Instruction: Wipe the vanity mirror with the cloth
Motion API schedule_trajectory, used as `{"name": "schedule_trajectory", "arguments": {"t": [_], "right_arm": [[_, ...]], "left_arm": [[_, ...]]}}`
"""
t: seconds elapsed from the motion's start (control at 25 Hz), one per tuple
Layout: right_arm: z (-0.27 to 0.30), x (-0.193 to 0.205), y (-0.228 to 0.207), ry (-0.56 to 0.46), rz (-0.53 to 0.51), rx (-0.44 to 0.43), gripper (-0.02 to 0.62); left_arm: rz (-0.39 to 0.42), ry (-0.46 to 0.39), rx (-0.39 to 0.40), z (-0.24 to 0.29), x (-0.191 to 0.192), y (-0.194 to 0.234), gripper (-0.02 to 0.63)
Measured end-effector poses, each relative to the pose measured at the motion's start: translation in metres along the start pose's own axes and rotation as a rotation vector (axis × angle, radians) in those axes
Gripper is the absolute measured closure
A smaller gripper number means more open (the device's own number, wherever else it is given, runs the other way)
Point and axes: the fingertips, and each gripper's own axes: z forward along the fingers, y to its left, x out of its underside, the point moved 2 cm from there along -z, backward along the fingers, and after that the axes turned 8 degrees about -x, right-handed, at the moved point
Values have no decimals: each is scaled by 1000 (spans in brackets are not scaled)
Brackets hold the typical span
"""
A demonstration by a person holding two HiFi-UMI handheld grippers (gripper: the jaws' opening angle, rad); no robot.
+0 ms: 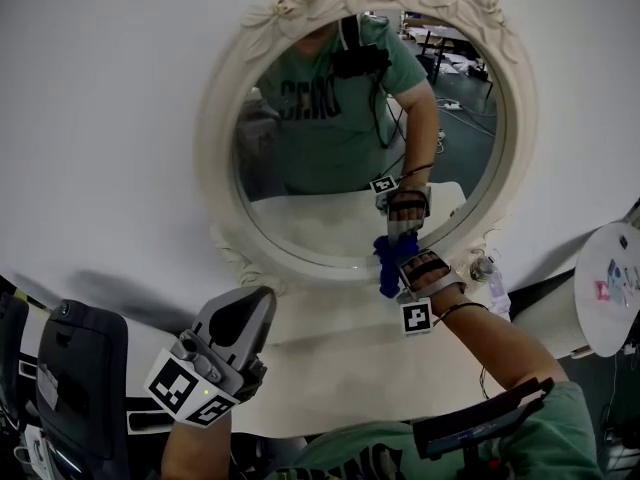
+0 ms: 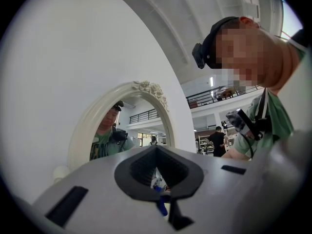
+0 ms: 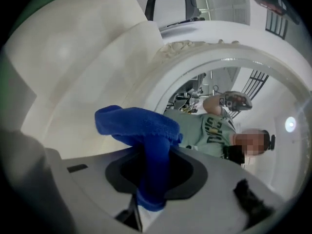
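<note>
A round vanity mirror (image 1: 330,158) in an ornate cream frame (image 1: 222,138) stands against a white wall. My right gripper (image 1: 398,258) is shut on a blue cloth (image 1: 387,263) and presses it against the lower right of the glass, just above the rim. In the right gripper view the cloth (image 3: 141,126) bunches out of the jaws beside the frame (image 3: 161,72). My left gripper (image 1: 240,313) hangs low and left of the mirror, apart from it, jaws together and holding nothing. The left gripper view has the mirror (image 2: 131,126) ahead of it.
The mirror rests on a white tabletop (image 1: 330,353). A small clear object (image 1: 483,266) stands by the frame's lower right. A round white disc (image 1: 610,273) is at the far right, and a dark chair (image 1: 80,378) at the lower left.
</note>
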Motion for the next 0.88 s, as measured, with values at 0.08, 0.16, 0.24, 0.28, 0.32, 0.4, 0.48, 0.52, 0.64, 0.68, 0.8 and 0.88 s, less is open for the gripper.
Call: {"name": "schedule_trajectory", "arguments": {"t": [0.08, 0.16, 0.24, 0.28, 0.32, 0.4, 0.48, 0.52, 0.64, 0.68, 0.8, 0.88], "right_arm": [[-9, 22, -9, 53, -12, 21, 499], [-17, 45, -12, 127, -35, 4, 499], [-26, 64, -16, 184, -20, -16, 499], [-28, 71, -18, 196, 4, -21, 499], [-31, 75, -22, 200, 35, -24, 499], [-40, 76, -31, 176, 121, -25, 494], [-60, 69, -42, 113, 226, -9, 492], [-72, 66, -46, 82, 281, -2, 492], [-116, 68, -61, -27, 483, 22, 492], [-133, 71, -68, -64, 552, 35, 492], [-184, 87, -85, -163, 746, 80, 492], [-216, 97, -92, -234, 873, 106, 492]], "left_arm": [[-5, -1, 4, 4, 1, -4, 609], [-9, -5, 11, 6, 1, -9, 609], [-11, -8, 17, 8, 0, -14, 609], [-12, -11, 18, 8, -1, -15, 609], [-12, -15, 17, 8, -3, -16, 609], [-15, -23, 11, 6, -4, -19, 609], [-23, -28, 4, 2, -4, -23, 609], [-27, -29, 1, 0, -4, -26, 609], [-42, -29, -9, -8, -1, -33, 609], [-47, -30, -13, -11, -1, -35, 609], [-60, -39, -29, -21, -1, -39, 609], [-61, -40, -43, -28, 0, -42, 609]]}}
